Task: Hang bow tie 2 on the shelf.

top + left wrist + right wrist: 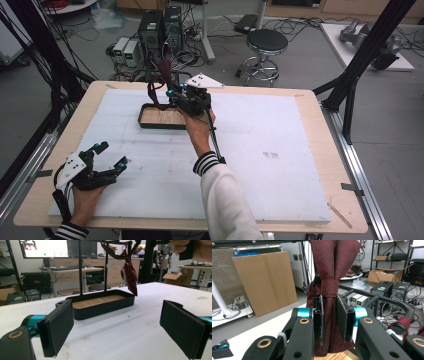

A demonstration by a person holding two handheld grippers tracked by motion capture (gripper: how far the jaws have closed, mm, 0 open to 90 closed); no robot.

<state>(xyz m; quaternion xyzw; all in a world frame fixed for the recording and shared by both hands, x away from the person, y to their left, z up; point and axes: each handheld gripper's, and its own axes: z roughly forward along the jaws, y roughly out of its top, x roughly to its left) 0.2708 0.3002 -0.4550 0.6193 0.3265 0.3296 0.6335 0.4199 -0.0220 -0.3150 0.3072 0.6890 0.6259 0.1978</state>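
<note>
with the right gripper [329,320] pinching the dark red tie [332,287] hanging on the rack above the tray [150,123] near the bench's far edge, lift gently, while the left gripper [107,157] rests wide open and empty.

On the table: 1 dark red tie [329,297], 1 black tray [102,305], 2 grippers.

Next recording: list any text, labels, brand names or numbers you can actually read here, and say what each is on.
No text can be read in these views.
Cardboard box in the left gripper view: a dark printed mark, too blurred to read.
Monitor in the same view: screen content too small to read.
Dark red tie, held in the right gripper: no label shows.
Black tray: no marking visible.
</note>
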